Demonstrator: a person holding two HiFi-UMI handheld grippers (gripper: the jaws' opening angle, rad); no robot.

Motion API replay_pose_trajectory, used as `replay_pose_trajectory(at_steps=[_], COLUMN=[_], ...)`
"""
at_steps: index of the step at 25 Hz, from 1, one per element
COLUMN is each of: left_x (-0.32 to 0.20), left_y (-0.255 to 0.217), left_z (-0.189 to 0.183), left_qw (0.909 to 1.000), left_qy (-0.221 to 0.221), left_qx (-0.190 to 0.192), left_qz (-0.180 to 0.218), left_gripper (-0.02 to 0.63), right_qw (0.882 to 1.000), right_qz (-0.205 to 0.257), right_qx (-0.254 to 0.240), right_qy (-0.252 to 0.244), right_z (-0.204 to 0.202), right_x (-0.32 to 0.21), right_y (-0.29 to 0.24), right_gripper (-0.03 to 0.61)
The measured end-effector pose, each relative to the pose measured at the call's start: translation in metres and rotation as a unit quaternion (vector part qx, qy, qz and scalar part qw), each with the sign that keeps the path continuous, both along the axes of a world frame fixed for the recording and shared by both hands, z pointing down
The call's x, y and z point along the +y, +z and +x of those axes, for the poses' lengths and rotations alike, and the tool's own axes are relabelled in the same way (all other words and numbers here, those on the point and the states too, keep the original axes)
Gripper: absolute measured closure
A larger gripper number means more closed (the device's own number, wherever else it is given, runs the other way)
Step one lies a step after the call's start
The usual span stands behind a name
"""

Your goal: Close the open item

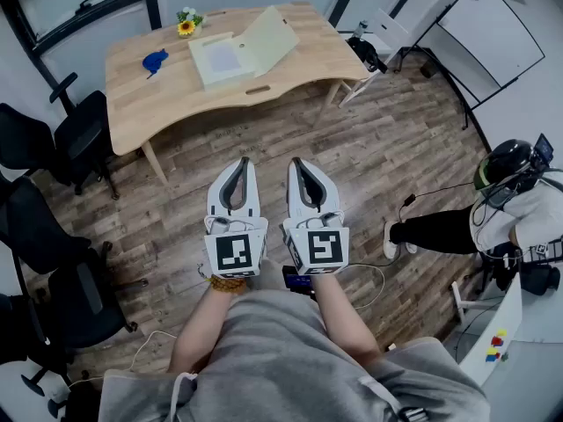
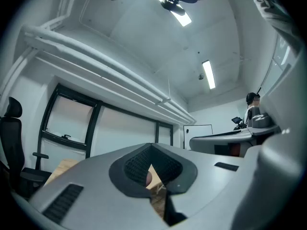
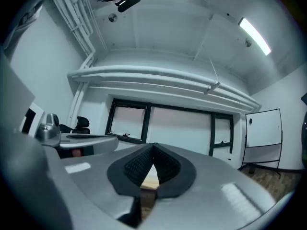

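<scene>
Box point(image 1: 222, 61) open on the wooden worktop point(image 1: 149, 99), lid point(image 1: 268, 40) tilted up at its right side, well apart from both grippers. Nothing done yet. Left gripper point(image 1: 244, 162) and right gripper point(image 1: 296, 162) closed, empty, held side by side above the floor point(image 1: 378, 148). Left to do: approach the worktop, push lid down flat.

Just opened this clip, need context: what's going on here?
A person holds the left gripper and right gripper side by side above the wood floor, jaws shut and empty. The open box sits on the table well ahead of them, lid raised, untouched. A second person is at the right.
</scene>
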State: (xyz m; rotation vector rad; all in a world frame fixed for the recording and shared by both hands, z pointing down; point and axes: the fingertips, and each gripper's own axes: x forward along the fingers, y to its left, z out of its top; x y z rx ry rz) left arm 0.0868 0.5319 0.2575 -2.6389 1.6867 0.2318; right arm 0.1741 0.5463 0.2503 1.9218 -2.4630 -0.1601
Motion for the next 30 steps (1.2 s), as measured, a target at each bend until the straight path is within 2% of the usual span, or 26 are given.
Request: replay_pose_trajectory(at_steps=[5,10,21,30], left_x=[-0.018,-0.057,-0.156,-0.217], left_y=[0.009,0.028,0.026,0.047], left_z=[-0.009,-0.016,0.029,0.052], left_qw=[0.9999,0.9992,0.9963,0.9944], left_qy=[0.002,-0.020,-0.028,-0.041], left_qx=[-0.006,-0.029,-0.080,-0.089], left_qz=[-0.013,-0.021,-0.019,-0.039], left_gripper=[0.606,0.606,0.606,0.606], right_qw=[1.000,0.999,0.995,0.990], right_qz=[-0.009,-0.040,-0.060,-0.095], right_qx=[-0.005,-0.026,-0.067,-0.082], right_qy=[0.020,0.003,-0.042,-0.071], right_z=[0.002,0.007,0.048,0.074], right_x=[-0.021,-0.065,-0.169,-0.229], right_y=[0.011,0.040,0.058,0.087], right_gripper=[0.568,0.568,0.568,0.568])
